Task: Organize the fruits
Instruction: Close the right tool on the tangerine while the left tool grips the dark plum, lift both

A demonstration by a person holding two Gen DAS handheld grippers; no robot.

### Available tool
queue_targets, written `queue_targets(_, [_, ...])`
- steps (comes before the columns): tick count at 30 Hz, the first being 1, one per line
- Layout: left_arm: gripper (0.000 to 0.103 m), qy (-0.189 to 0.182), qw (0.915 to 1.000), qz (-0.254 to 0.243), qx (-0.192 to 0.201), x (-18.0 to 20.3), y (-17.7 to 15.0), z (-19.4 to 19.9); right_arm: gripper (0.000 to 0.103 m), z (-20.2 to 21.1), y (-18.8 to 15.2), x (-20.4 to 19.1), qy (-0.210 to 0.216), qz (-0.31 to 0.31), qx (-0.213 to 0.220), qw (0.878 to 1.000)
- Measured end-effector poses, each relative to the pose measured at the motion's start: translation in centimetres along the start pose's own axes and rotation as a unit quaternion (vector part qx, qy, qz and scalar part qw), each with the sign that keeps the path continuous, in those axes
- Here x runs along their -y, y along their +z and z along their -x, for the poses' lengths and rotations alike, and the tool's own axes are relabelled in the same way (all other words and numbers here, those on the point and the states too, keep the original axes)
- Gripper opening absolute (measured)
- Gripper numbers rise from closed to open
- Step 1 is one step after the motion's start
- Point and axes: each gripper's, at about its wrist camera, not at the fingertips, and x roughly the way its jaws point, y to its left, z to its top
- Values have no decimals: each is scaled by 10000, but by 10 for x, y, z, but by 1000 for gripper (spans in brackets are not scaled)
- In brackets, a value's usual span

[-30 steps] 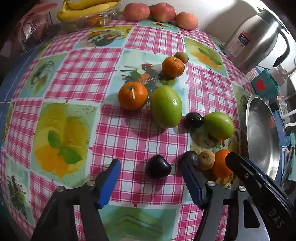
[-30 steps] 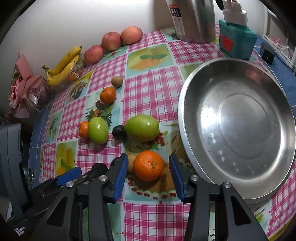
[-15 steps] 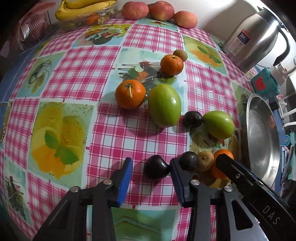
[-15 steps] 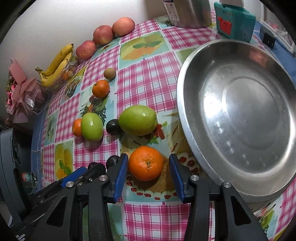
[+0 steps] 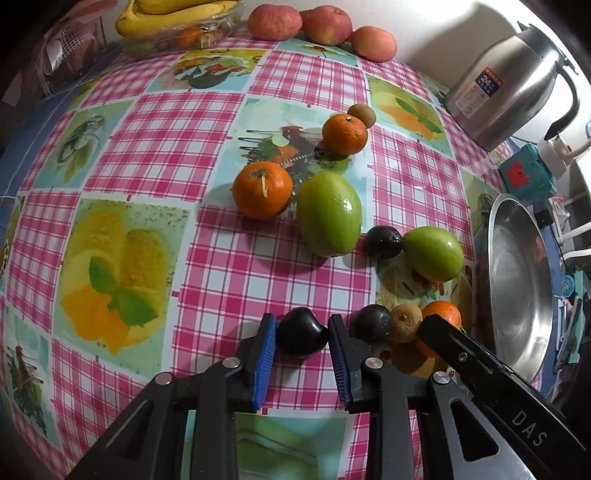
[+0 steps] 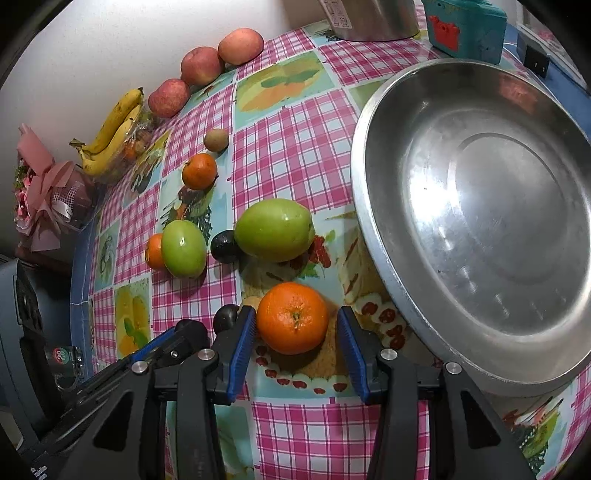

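In the left wrist view my left gripper (image 5: pixel 302 334) is shut on a dark plum (image 5: pixel 301 336) resting on the checked tablecloth; both blue pads touch it. In the right wrist view my right gripper (image 6: pixel 296 320) is open around an orange (image 6: pixel 291 317); the left pad touches it and a gap stays at the right pad. Beside them lie another dark plum (image 5: pixel 370 322) and a brown longan (image 5: pixel 405 322). Farther off are two green fruits (image 5: pixel 328 213) (image 5: pixel 433 253), a third plum (image 5: pixel 383 241) and two oranges (image 5: pixel 262 190) (image 5: pixel 344 133). A steel basin (image 6: pixel 480 221) stands to the right.
Three apples (image 5: pixel 317 26) and bananas in a clear tray (image 5: pixel 173 22) line the far wall. A steel kettle (image 5: pixel 506 92) and a teal box (image 5: pixel 526 173) stand at the far right. A pink bouquet (image 6: pixel 48 192) is at the left table edge.
My left gripper moved forward and closed its jaws onto the dark plum. My right gripper moved forward until its jaws straddle the orange, narrowing slightly.
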Motion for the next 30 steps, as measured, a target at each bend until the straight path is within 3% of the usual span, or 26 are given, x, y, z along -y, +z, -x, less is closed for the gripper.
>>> queue_targets(11, [30,-13,9999,36,96,-2,2,5,41,0,0,0,116,-36,45,9999])
queue_targets(30, [30,-39,9968,219,763,-7,12,50,41,48,11,-10,38,267,802,9964])
